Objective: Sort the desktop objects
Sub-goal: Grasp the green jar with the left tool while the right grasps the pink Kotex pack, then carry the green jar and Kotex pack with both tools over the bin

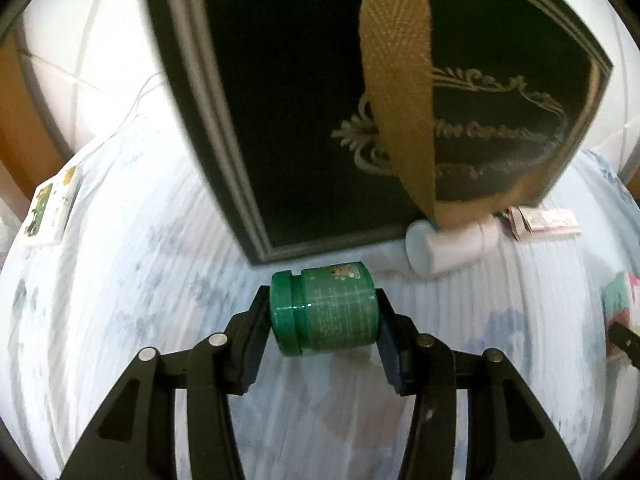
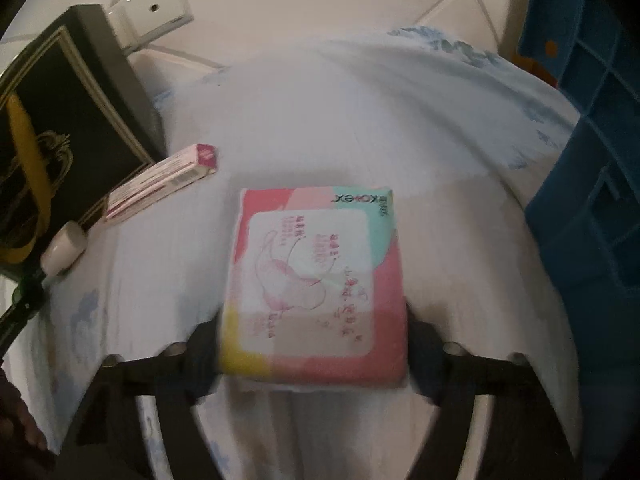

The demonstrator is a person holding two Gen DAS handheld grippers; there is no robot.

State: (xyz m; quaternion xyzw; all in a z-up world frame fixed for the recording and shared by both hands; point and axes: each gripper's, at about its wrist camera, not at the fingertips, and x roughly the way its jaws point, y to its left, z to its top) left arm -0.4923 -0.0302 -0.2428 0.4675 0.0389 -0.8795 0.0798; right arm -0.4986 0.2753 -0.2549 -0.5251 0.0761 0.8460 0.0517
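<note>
A green jar (image 1: 332, 312) lies on its side on the pale blue-patterned cloth (image 1: 140, 280), lid to the left. My left gripper (image 1: 322, 296) is shut on it, one pad on the lid and the other on the base. In the right wrist view, a flat pink, mint and yellow soft packet (image 2: 316, 280) rests on the cloth (image 2: 320, 120). My right gripper (image 2: 314, 332) is shut on the packet's near end, with a dark finger against each side edge.
A black box with gold print and a tan ribbon (image 1: 300, 100) stands just behind the jar. A white bottle (image 1: 444, 244) and a slim pink carton (image 2: 160, 184) lie beside it. A blue crate (image 2: 592, 160) stands right of the packet. A small printed box (image 1: 50, 208) lies far left.
</note>
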